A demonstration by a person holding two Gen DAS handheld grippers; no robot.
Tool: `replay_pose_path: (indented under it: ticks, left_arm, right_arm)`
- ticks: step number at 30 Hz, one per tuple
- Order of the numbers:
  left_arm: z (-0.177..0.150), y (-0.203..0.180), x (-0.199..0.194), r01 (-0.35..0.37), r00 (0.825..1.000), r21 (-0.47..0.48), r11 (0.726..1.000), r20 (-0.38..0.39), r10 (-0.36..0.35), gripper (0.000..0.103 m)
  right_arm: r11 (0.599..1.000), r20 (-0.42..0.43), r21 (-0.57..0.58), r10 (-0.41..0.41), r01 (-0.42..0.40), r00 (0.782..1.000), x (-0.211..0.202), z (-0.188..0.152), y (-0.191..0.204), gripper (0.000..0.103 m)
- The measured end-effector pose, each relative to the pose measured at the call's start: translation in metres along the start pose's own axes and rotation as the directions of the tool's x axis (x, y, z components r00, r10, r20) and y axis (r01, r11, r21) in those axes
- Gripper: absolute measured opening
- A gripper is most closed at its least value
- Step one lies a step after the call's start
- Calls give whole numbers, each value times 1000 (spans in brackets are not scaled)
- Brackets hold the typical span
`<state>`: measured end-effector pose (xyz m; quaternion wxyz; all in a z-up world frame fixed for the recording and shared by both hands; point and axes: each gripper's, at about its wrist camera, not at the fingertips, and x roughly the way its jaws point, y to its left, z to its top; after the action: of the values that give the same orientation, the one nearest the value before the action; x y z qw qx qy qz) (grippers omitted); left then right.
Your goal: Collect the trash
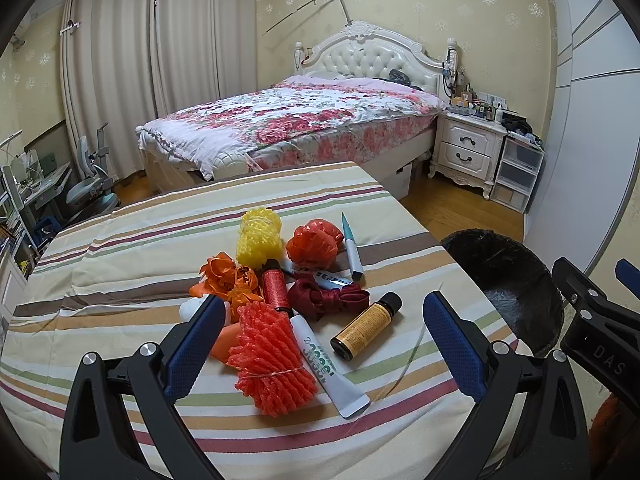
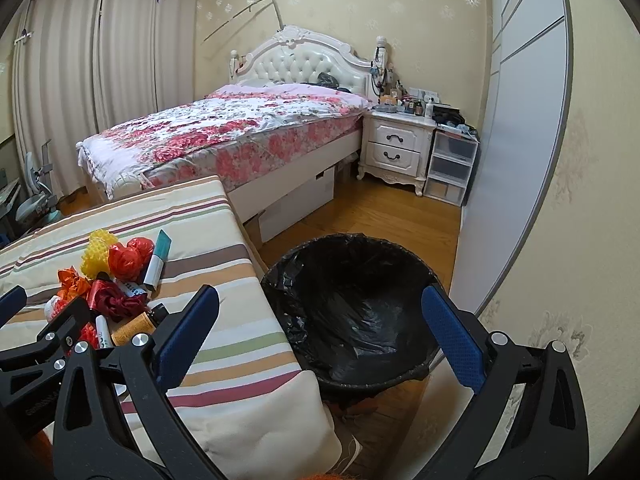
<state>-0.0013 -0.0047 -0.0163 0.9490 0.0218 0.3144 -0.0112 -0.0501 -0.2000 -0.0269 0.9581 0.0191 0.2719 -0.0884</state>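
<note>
Left gripper [image 1: 324, 334] wide open over the red foam net [image 1: 272, 364] near the table [image 1: 100, 276] front edge: light, squashy, grab mid-bundle; right gripper [image 2: 320, 334] open above bin [image 2: 352, 304].

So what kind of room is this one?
A bedroom in a home: a made bed with a tufted headboard, a nightstand and closed curtains.
</note>
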Motion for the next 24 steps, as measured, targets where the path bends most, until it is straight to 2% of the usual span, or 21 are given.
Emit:
replay_pose_path:
  ticks: [24]
  left_arm:
    - [1,0,0,0,1000,-1,1000,-2,0,97]
  right_arm:
    - [1000,-3,-1,0,0,1000,0,0,-1,99]
